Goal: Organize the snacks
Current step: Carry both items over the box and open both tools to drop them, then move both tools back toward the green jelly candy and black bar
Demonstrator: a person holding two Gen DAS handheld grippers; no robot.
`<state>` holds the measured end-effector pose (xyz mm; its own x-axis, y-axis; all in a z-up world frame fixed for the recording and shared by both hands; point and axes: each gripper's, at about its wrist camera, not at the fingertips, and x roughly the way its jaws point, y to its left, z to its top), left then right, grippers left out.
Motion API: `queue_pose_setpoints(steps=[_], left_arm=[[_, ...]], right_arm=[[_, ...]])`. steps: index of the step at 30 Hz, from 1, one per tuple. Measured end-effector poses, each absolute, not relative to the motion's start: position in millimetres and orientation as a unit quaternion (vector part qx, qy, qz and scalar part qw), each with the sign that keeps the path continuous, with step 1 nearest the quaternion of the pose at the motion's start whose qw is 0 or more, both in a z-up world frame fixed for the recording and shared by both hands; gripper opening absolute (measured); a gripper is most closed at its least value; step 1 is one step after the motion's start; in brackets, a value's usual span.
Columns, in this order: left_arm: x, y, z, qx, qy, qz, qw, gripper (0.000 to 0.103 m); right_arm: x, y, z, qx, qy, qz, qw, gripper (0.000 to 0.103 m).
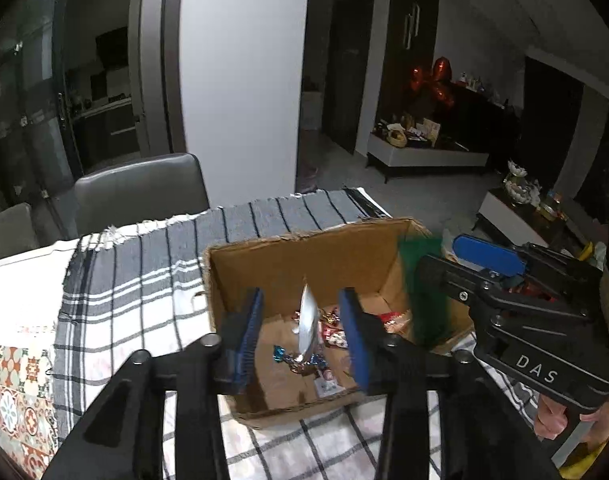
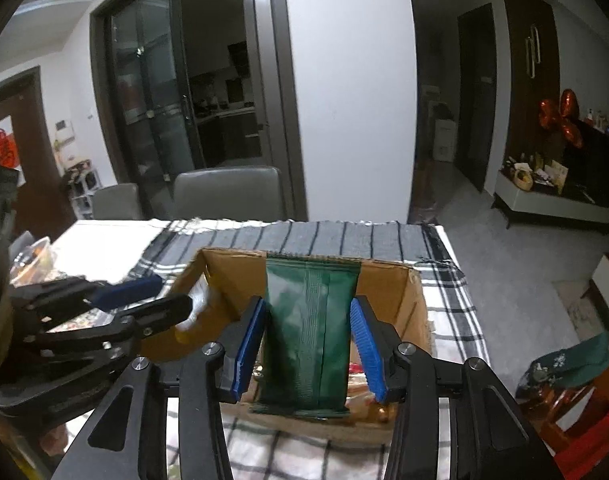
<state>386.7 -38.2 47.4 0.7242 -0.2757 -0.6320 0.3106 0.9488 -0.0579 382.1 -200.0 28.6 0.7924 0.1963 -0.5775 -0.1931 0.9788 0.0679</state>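
Left gripper (image 1: pixel 304 332): I see its 2 blue pads spread wide, gripping nothing — a silver foil packet (image 1: pixel 307 322) hangs blurred between them, above the box floor.
Right gripper (image 2: pixel 309 346): pads spread wide beside the dark green snack pouch (image 2: pixel 310 332) (contact I cannot tell), pouch upright over the box.
Open brown cardboard box (image 1: pixel 296 258): on the checked grey-and-white tablecloth (image 1: pixel 136 280) — small wrapped candies (image 1: pixel 300 356) on its floor.

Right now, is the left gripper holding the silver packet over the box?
No: in the left wrist view the silver packet hangs free between the open fingers of the left gripper, touching neither pad, above the cardboard box.
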Motion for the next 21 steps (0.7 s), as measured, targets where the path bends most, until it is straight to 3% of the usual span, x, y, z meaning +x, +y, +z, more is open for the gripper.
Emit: queue_pose_setpoints(steps=[21], left_arm=[[274.1,-8.7,19.6,0.045,0.324,-0.157,0.932,0.046]], right_arm=[[279.9,-172.0,-7.7,0.014,0.317,0.149,0.937,0.050]])
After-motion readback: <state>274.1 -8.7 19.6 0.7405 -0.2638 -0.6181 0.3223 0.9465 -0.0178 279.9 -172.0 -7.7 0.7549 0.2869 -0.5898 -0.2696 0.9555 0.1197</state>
